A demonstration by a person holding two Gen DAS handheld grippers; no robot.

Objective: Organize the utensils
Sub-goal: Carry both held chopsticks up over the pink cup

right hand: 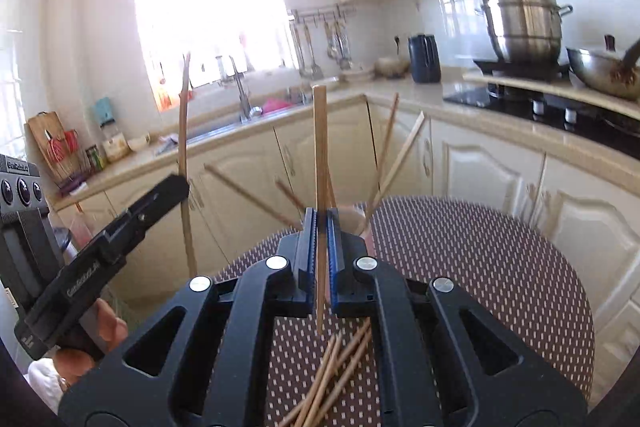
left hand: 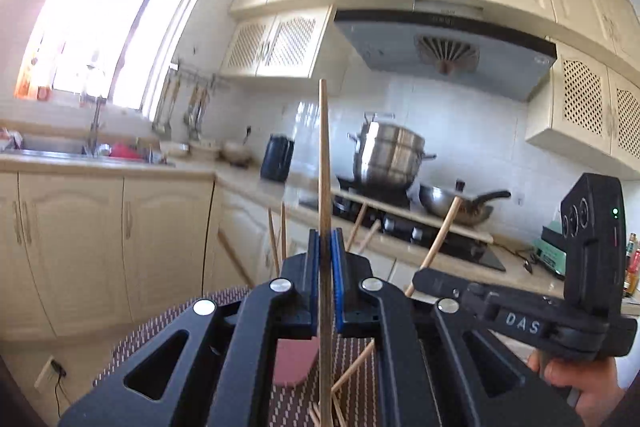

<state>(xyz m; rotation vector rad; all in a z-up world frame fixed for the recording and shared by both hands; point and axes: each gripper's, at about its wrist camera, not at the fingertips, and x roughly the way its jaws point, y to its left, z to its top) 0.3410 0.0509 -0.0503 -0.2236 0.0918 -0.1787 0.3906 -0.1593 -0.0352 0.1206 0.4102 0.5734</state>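
Observation:
My left gripper [left hand: 325, 251] is shut on a wooden chopstick [left hand: 325, 163] that stands upright between its blue pads. My right gripper [right hand: 322, 227] is shut on another wooden chopstick [right hand: 320, 147], also upright. A pink cup [left hand: 292, 363] holding several chopsticks stands on the round table just beyond both grippers; its rim shows in the right wrist view [right hand: 352, 219]. Several loose chopsticks [right hand: 332, 379] lie on the patterned tablecloth [right hand: 480, 267] under my right gripper. The right gripper shows in the left wrist view [left hand: 424, 277], and the left gripper in the right wrist view [right hand: 176, 187].
Cream kitchen cabinets [left hand: 100, 247] and a countertop ring the table. A sink with a tap [right hand: 244, 99] is under the window. A steel pot [left hand: 388, 155] and a wok [left hand: 456, 207] sit on the stove. A dark kettle [left hand: 277, 157] stands in the corner.

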